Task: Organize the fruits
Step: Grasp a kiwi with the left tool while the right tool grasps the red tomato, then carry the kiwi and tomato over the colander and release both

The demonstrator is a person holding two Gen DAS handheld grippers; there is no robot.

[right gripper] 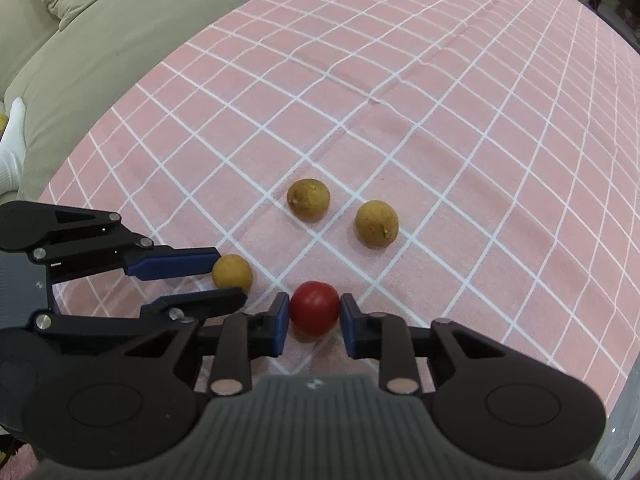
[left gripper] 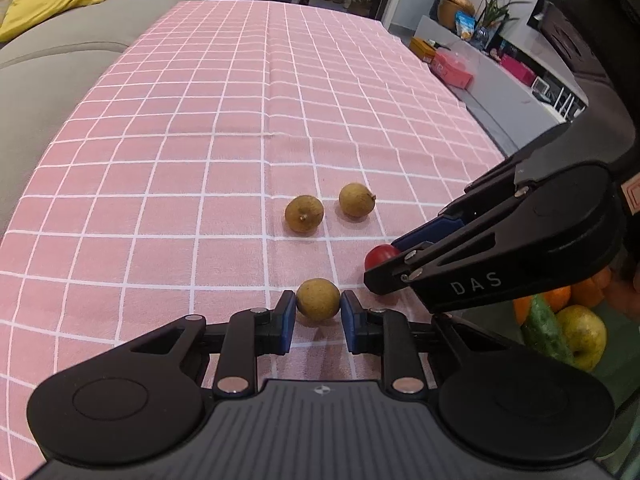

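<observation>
My left gripper [left gripper: 318, 307] clamps a light, brittle-skinned brown fruit [left gripper: 318, 300] across its middle; right gripper [right gripper: 314, 314] clamps smooth red fruit [right gripper: 314, 307].

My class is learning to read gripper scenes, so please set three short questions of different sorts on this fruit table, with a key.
1. True or false: the left gripper is shut on a red fruit.
2. How many brown longans lie loose on the pink checked tablecloth, held by no gripper?
3. The right gripper holds: A) a longan, B) the red round fruit, C) nothing.

Key
1. False: it grips a brown longan.
2. Two: and.
3. B
</observation>
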